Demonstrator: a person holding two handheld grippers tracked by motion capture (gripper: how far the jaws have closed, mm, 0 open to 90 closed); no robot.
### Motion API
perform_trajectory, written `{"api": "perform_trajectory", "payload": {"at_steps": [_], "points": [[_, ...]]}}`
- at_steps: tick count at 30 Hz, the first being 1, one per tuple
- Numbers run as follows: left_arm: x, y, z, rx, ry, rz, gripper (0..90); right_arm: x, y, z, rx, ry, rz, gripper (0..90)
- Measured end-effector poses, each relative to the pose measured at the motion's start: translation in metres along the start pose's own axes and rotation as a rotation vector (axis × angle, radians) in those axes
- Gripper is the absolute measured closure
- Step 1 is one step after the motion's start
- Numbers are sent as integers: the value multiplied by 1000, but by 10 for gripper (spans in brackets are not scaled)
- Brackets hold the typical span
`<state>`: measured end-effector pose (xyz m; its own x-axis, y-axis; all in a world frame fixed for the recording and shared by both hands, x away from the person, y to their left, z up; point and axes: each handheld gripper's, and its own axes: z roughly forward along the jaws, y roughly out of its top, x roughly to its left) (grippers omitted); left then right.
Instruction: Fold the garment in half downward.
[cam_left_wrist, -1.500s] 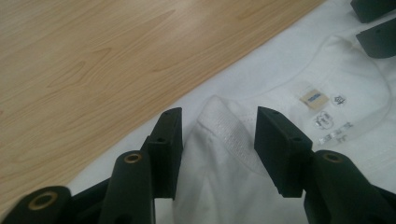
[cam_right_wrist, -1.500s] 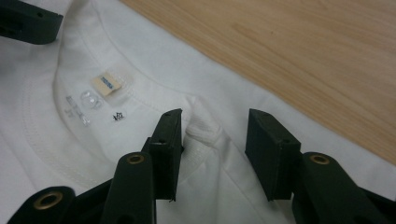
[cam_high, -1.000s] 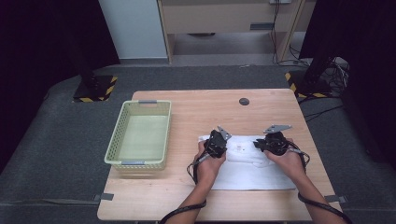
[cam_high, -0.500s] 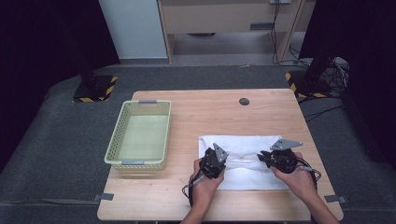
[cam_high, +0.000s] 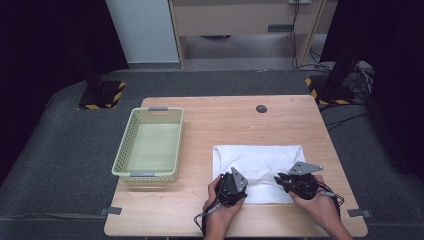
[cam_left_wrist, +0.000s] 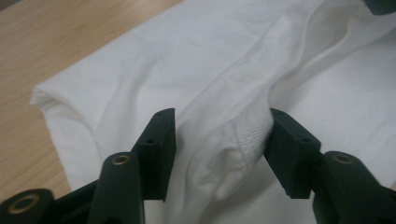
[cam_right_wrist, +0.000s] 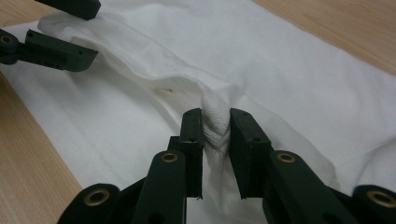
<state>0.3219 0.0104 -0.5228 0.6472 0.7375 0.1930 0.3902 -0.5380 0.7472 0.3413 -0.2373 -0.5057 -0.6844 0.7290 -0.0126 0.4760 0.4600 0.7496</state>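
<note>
Wooden table (cam_high: 240, 120), white shirt (cam_high: 260, 160) mid-fold near the front edge, basket (cam_high: 150, 145) off left. Right gripper (cam_right_wrist: 215, 122) pinches a fold; left gripper (cam_left_wrist: 219, 135) has just been opening, cloth loose between its jaws. Next I'd guess the right lets go too.

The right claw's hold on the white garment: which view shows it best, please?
The right gripper view: the right claw pinches a bunched fold of the white garment. The high view shows that claw small; the left gripper view catches its dark tip at the top corner.

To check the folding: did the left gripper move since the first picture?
Yes. The left gripper moved toward the table's near edge, away from the basket.
</note>
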Motion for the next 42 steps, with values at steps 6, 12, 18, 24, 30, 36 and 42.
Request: {"api": "perform_trajectory", "payload": {"at_steps": [6, 12, 18, 24, 30, 36, 42], "points": [[-3, -1, 2, 8, -16, 3, 515, 4, -7, -3, 30, -24, -45, 606], [-1, -1, 2, 18, -37, -10, 560, 6, -10, -2, 28, -41, -82, 595], [0, -2, -3, 17, -57, -7, 622, 12, -7, -5, 40, -29, -104, 650], [-2, -6, -11, 19, -87, -7, 605, 22, -10, -17, 49, -23, -128, 675], [-4, -8, -13, 27, -105, -6, 635, 26, -11, -15, 93, -16, -153, 746], [-6, -7, -16, 23, -116, 2, 635, 27, -10, -22, 84, -17, -155, 763], [-8, -13, -18, 30, -124, -7, 600, 32, -14, -24, 101, 0, -156, 708]]}}
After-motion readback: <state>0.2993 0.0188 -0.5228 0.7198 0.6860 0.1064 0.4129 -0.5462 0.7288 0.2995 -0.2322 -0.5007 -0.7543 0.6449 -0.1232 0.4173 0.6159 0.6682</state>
